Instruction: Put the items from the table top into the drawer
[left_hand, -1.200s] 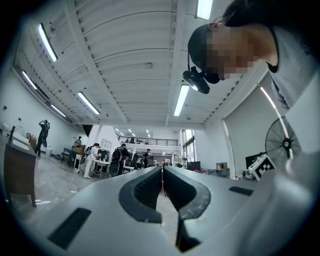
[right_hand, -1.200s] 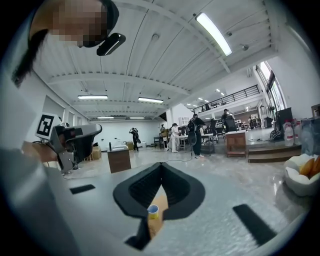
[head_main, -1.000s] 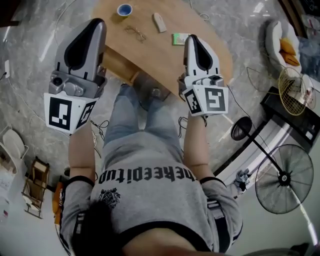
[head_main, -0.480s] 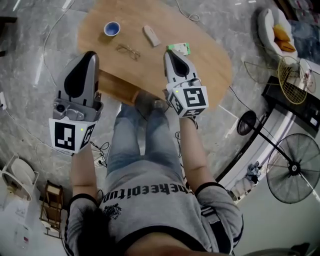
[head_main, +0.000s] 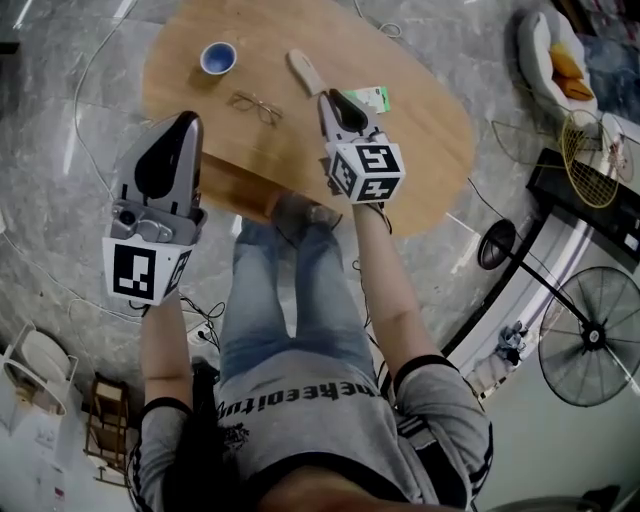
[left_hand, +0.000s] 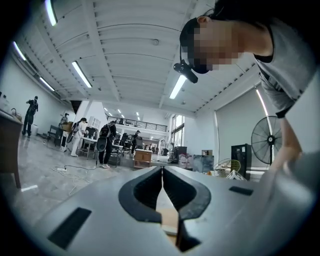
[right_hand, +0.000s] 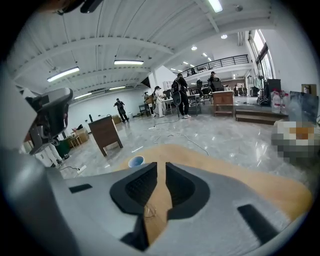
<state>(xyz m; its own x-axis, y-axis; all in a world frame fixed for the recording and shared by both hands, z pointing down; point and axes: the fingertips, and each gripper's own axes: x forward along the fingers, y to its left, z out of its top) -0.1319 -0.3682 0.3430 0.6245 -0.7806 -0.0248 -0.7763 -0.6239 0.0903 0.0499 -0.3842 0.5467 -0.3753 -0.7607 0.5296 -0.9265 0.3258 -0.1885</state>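
Observation:
On the oval wooden table (head_main: 420, 140) lie a blue cup (head_main: 217, 57), a pair of glasses (head_main: 256, 105), a beige oblong case (head_main: 305, 72) and a green-and-white card (head_main: 370, 97). My right gripper (head_main: 326, 95) hangs over the tabletop between the glasses and the card. Its jaws have just been opening and stand a little apart with nothing between them. The right gripper view shows the cup (right_hand: 136, 161) ahead and the glasses (right_hand: 149, 212) below the jaws. My left gripper (head_main: 188, 118) is shut and empty, off the table's near left edge, beside the wooden drawer front (head_main: 232, 188).
The person's legs and shoes (head_main: 300, 212) are at the table's near edge. A standing fan (head_main: 590, 335), a black lamp (head_main: 497, 245) and a wire basket (head_main: 590, 170) stand to the right. Cables run over the marble floor (head_main: 60, 230).
Both grippers have come down towards the table. The right one now reaches over the tabletop near the case; the left has sunk beside the table's edge.

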